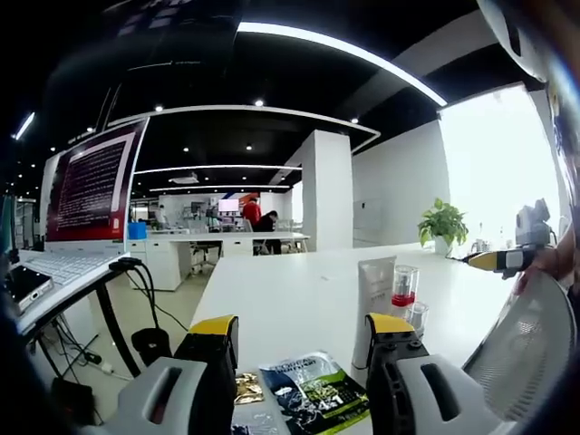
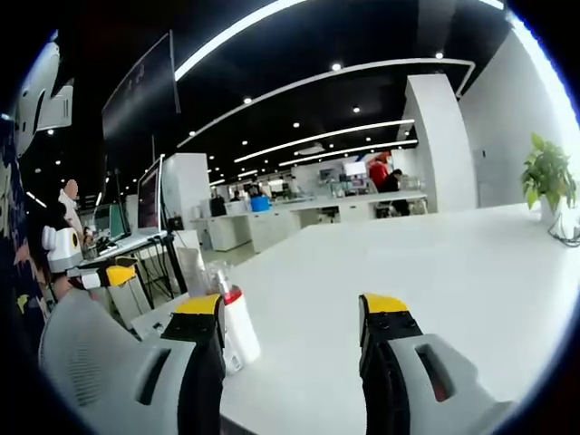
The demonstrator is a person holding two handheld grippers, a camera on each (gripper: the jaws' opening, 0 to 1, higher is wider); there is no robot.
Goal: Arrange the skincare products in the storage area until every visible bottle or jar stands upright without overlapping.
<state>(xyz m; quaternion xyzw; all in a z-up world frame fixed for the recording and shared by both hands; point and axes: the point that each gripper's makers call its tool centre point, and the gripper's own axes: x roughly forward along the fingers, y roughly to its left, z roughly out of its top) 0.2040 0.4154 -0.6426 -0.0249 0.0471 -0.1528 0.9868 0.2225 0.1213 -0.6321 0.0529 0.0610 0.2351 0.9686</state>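
A small cluster of skincare products stands on a long white table. In the left gripper view, a pale tube stands upright, with a clear bottle with a red band just beside it and a small clear jar in front of that. They look close together, perhaps touching; it is hard to tell. Nearer the camera, flat sachets lie on the table edge, one dark with green print, one gold.

The left gripper hangs above the sachets with its yellow-tipped jaws apart and nothing between them. The right gripper also has its jaws spread and empty; in its view the red-banded bottle sits just beside its left-hand jaw, leaning in the fisheye picture, with the tube behind it.

A mesh chair back curves close to the table, and a potted plant stands at the far end. A laptop sits on a stand to the side.

The risk, as I judge it, is the tight grouping: reaching for one item with wide jaws could knock its neighbour over, and the tall tube looks easiest to topple. The bottles also stand near the table edge, so a nudge could send one off.
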